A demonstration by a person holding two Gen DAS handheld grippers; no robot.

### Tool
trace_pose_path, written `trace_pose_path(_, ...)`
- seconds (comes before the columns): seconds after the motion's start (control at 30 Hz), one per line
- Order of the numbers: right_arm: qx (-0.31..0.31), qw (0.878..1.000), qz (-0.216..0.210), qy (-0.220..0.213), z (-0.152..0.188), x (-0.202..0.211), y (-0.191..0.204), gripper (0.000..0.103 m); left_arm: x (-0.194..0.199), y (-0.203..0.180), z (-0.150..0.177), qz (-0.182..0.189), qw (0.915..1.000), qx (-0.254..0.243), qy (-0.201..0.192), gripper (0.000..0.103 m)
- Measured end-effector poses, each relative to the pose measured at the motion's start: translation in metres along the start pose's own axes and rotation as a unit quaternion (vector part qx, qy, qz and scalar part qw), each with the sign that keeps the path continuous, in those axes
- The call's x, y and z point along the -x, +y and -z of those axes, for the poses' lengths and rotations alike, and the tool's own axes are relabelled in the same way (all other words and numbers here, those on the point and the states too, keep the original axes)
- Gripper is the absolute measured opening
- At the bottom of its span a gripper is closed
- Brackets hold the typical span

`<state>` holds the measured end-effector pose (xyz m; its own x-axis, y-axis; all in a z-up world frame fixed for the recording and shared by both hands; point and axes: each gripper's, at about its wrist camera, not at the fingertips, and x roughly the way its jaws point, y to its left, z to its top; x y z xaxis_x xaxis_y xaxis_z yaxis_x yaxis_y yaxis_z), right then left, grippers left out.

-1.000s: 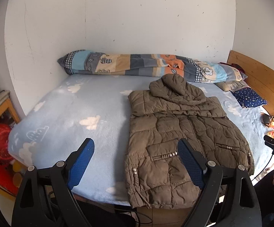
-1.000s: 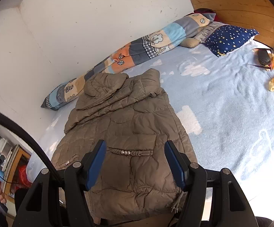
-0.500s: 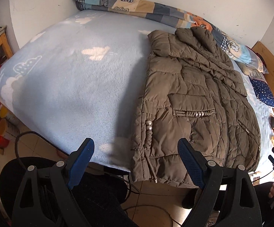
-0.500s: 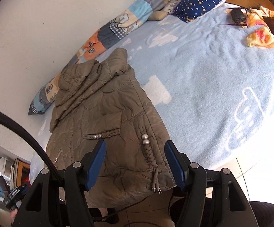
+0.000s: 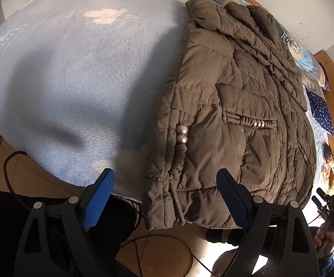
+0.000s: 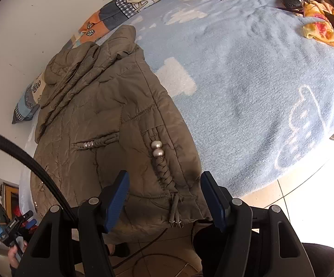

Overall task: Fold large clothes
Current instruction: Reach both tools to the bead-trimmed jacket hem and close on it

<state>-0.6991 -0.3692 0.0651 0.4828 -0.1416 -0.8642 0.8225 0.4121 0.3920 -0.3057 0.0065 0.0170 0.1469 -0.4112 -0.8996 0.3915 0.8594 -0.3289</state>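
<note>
Risks first. We judge the slick, puffy shell of the jacket (image 5: 231, 106) could slip out of a shallow pinch, and a grab at the hem could catch only the top layer, so the sides part when lifted. The braided cords with beads (image 6: 157, 149) at each hem corner could snag in the pads. The hem hangs a bit past the bed (image 5: 74, 73) edge, so a tug toward us may drag the whole jacket off onto the floor. Uneven lifts by the two hands would skew the fold.

Position now. The jacket lies flat on the blue cloud-print bed, hood toward the wall by the patchwork quilt (image 6: 120, 9), hem toward us. Sleeves look already tucked, but we cannot tell for sure.

Our left tool (image 5: 167, 196) is spread wide, empty, just above the jacket's left hem corner, with the corner showing between its pads. Our right tool (image 6: 164, 198) is also spread, somewhat less wide, empty, over the right hem corner, cord ends dangling between the pads. Neither tool touches the fabric as far as we can see.
</note>
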Motion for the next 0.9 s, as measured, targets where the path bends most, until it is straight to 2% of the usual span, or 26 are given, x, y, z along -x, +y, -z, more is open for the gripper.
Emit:
trace_pose_path(0.03,-0.002,1.000,0.001,0.003,0.000,-0.002,-0.001,0.069,-0.003,-0.003,0.002,0.000,1.0000,-0.006,0.002,0.088)
trace_pose_path(0.13,-0.008,1.000,0.003,0.015,0.000,-0.007,-0.004,0.069,-0.011,-0.013,0.008,-0.005,0.9997,-0.024,0.006,0.079)
trace_pose_path(0.2,-0.010,1.000,0.002,0.022,0.000,-0.010,-0.005,0.069,-0.018,-0.015,0.011,-0.009,0.9996,-0.026,0.009,0.068)
trace_pose_path(0.37,-0.017,0.999,0.001,0.029,0.001,-0.015,-0.007,0.069,-0.028,-0.029,0.016,-0.043,0.9978,-0.049,-0.008,0.066)
trace_pose_path(0.47,-0.019,0.999,-0.001,0.034,0.001,-0.017,-0.007,0.070,-0.028,-0.036,0.017,-0.045,0.9972,-0.055,-0.024,0.066)
trace_pose_path(0.67,-0.016,0.999,0.011,0.046,0.001,-0.028,-0.006,0.070,-0.036,-0.038,0.012,-0.054,0.9968,-0.054,-0.023,0.066)
trace_pose_path(0.83,-0.008,0.997,0.040,0.065,0.002,-0.044,-0.003,0.070,-0.050,-0.044,0.008,-0.077,0.9951,-0.061,-0.014,0.075)
trace_pose_path(0.87,-0.005,0.997,0.043,0.069,0.002,-0.048,-0.001,0.069,-0.056,-0.045,0.006,-0.078,0.9954,-0.056,-0.008,0.080)
trace_pose_path(0.9,-0.002,0.996,0.041,0.073,0.003,-0.051,0.001,0.059,-0.059,-0.043,0.005,-0.077,0.9957,-0.051,-0.001,0.082)
